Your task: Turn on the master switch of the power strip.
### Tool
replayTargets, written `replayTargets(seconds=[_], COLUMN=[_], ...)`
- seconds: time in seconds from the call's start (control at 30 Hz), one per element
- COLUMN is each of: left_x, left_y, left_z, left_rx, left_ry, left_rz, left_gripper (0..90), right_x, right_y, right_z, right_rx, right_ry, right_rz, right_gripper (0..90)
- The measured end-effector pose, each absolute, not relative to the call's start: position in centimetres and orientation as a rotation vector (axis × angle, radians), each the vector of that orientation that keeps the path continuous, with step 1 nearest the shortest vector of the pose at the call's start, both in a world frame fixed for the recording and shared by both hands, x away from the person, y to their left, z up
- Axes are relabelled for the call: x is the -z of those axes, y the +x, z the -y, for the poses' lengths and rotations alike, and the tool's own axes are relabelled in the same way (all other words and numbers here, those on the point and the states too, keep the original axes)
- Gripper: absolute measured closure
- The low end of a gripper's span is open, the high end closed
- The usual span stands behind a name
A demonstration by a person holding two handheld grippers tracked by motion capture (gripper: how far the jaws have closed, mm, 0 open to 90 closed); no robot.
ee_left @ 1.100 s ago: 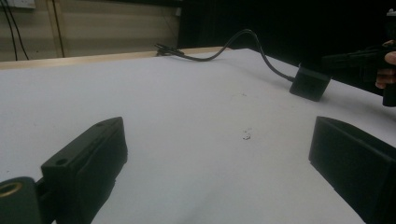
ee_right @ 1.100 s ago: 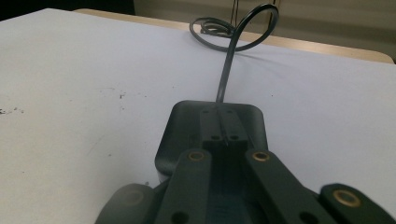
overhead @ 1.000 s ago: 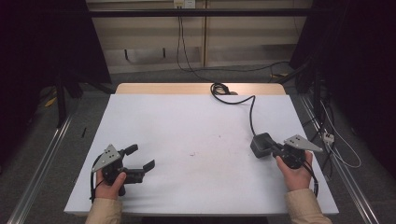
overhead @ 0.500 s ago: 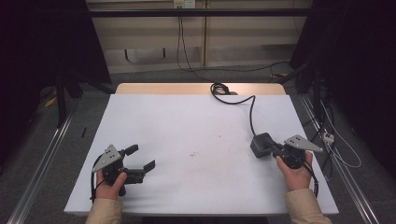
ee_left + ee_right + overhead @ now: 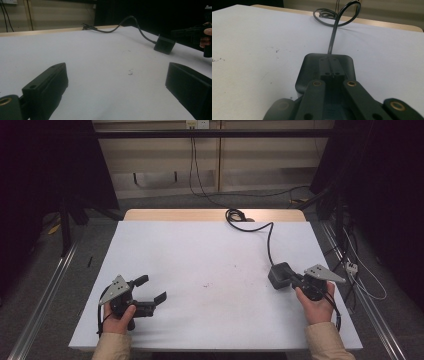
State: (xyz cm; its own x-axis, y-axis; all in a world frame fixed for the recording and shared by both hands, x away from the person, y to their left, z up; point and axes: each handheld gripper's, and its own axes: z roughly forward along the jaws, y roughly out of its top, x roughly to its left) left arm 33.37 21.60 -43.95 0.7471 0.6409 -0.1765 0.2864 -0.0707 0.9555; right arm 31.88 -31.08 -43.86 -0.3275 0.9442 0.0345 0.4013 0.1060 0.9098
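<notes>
Left tongs (image 5: 152, 290) spread wide, right tongs (image 5: 294, 281) clenched over black adapter (image 5: 280, 275), white table (image 5: 200, 260), dark room

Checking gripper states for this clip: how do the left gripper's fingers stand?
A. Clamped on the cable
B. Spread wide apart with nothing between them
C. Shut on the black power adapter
B: the left gripper has its fingers far apart over bare table.
</notes>
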Motion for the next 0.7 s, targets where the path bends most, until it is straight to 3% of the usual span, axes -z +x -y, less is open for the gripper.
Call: replayTargets(seconds=[0.7], left_x=[43.95], left_y=[33.33], left_z=[-21.61], left_rx=[-0.345], left_ry=[1.663], left_rz=[-0.749], left_gripper=[4.1], right_x=[43.88], right_y=[31.87], right_z=[31.03], right_rx=[-1.187], right_ry=[1.315], right_rz=[-1.805], right_gripper=[90.0])
